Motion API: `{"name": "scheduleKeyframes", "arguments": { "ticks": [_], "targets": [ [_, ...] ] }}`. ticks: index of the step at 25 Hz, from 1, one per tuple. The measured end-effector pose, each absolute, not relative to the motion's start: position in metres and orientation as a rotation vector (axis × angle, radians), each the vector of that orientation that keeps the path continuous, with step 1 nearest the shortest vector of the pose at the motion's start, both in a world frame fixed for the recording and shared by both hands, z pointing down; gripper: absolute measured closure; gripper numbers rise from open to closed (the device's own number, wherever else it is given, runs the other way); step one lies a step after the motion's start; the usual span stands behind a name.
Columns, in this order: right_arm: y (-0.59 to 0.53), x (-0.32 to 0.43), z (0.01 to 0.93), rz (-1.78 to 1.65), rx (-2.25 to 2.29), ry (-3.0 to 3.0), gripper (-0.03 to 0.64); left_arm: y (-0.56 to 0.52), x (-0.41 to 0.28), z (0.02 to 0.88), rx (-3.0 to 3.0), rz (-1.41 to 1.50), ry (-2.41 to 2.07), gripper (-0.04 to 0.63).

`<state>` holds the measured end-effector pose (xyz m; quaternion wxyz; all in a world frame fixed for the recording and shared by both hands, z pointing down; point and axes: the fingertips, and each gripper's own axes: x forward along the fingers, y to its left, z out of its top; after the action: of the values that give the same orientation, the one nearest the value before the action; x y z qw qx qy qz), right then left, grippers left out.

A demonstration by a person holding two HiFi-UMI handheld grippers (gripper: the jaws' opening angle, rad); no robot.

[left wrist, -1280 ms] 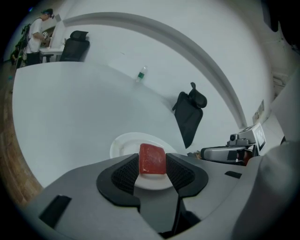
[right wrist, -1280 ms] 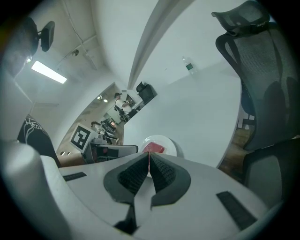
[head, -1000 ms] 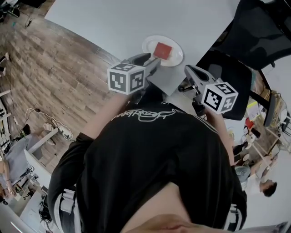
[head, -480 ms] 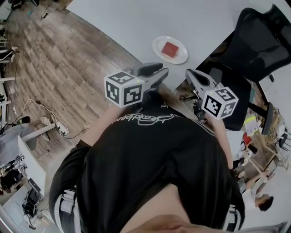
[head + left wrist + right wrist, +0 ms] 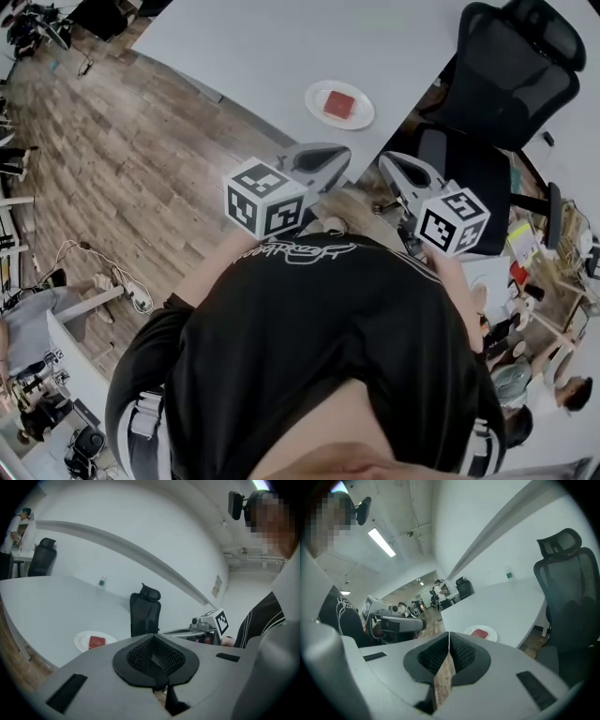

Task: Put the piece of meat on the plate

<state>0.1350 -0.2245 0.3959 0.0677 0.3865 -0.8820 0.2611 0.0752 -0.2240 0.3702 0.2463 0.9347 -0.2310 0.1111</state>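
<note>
Piece of meat (image 5: 338,103): a small red, roughly square slab, seen lying flat inside the white plate (image 5: 317,91), slightly toward the side nearest the chair.
Plate: set on the pale surface (image 5: 253,47), close to the corner nearest the person and just inside the right-hand edge.
Left hand-held gripper (image 5: 330,161): held in the air short of that corner, well apart from the plate; its jaws have just been closing and are now pressed together with nothing between them.
Right hand-held gripper (image 5: 392,165): held beside the left one, also off the surface; its jaws are drawn together at the tips and nothing is carried.
Task state: judged complete, since the meat is already on the plate and neither tool is touching it.
Likely weight: judged light, given how thin the slab looks.
Likely feel: judged soft and pliant, possibly slick on its faces; a hard squeeze could dent it or let it slide out.
Where to grip: best taken across two opposite side edges, near the middle of the slab, with the jaws brought in low over the plate rim.
Surroundings: a black office chair (image 5: 511,75) is parked at the right-hand edge; wooden floor (image 5: 122,169) lies on the left.
</note>
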Motion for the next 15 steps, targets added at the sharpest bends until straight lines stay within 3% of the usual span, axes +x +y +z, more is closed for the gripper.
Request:
{"name": "scheduleKeyframes", "arguments": {
  "ticks": [15],
  "targets": [
    [-0.093, 0.000, 0.360, 0.673, 1.166, -2.719, 0.604, -0.093, -0.065, 0.351, 2.524, 0.240, -0.709, 0.588]
  ]
}}
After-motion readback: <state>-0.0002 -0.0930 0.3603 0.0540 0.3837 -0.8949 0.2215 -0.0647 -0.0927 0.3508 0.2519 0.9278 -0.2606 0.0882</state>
